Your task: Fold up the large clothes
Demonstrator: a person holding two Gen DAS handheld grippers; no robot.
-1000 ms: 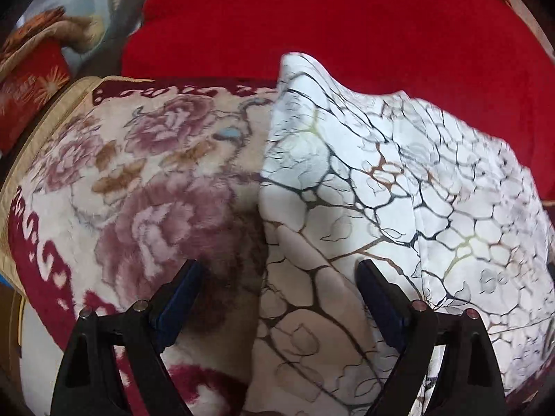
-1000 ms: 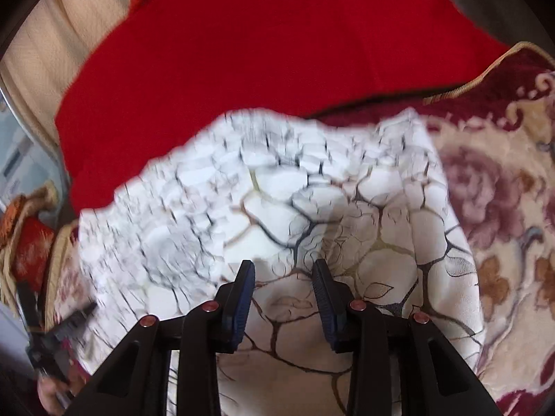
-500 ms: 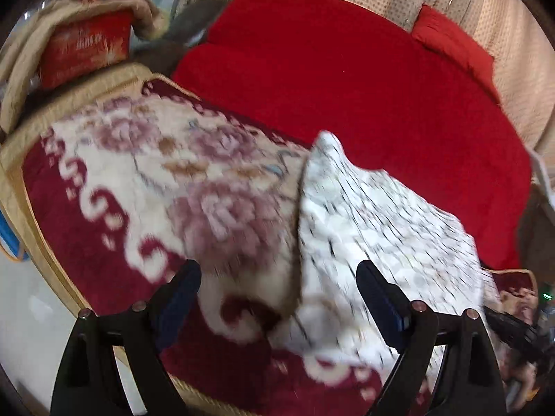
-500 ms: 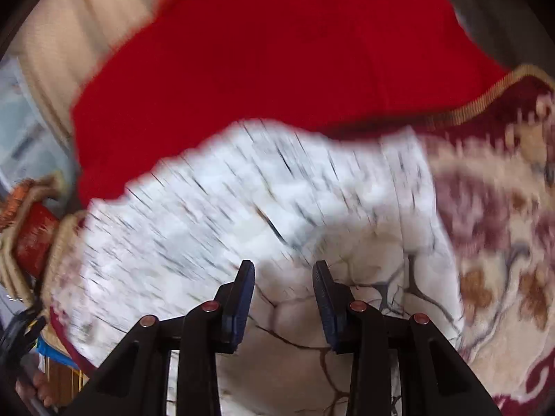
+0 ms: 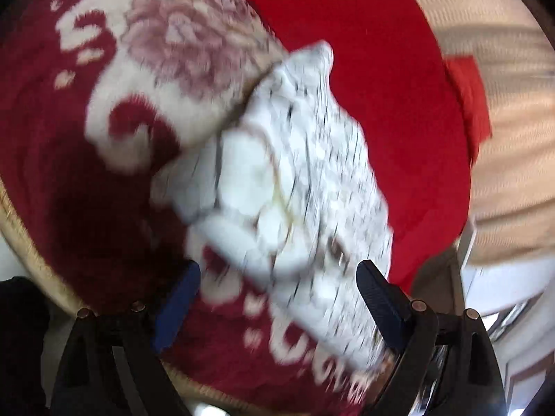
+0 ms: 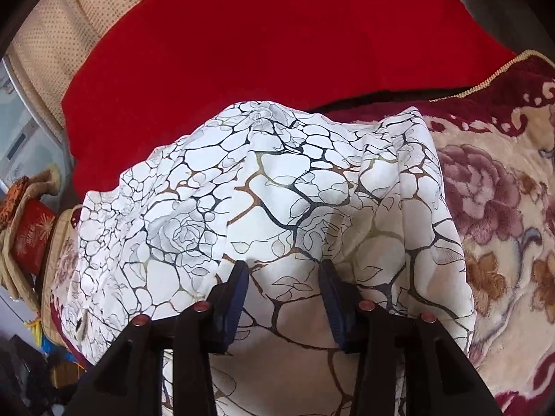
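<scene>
Left gripper (image 5: 277, 298): its 2 jaws are standing wide apart and gripping nothing; this view is blurring with motion.
Left fingers (image 5: 380, 300): blue pads are showing at the bottom edge, 1 on each side of the frame's lower middle.
Garment in left view: the white garment (image 5: 298, 180) with a dark cracked pattern is lying bunched just beyond and between the pads, its near edge running toward the right pad; whether it is touching that pad I cannot tell through the blur.
Blanket in left view: the floral blanket (image 5: 104, 145), dark red and cream, is lying under the garment and spreading to the left.
Red cover in left view: the red cover (image 5: 381, 86) is lying behind the garment, toward the upper right.
Right gripper (image 6: 283, 298): its jaws are opening from a narrow gap, with cloth lying between them; the pads are not visibly pinching any fold.
Right fingers (image 6: 236, 298): both blue pads are resting low against the cloth surface.
Garment in right view: the garment (image 6: 263, 187) is filling the middle of the frame, rising in soft ridges directly ahead of the tips and passing beneath them.
Blanket in right view: the floral blanket (image 6: 492, 215) is lying to the right of the garment, touching its edge.
Red cover in right view: the red cover (image 6: 277, 41) is stretching across the top, beyond the garment's far edge.
</scene>
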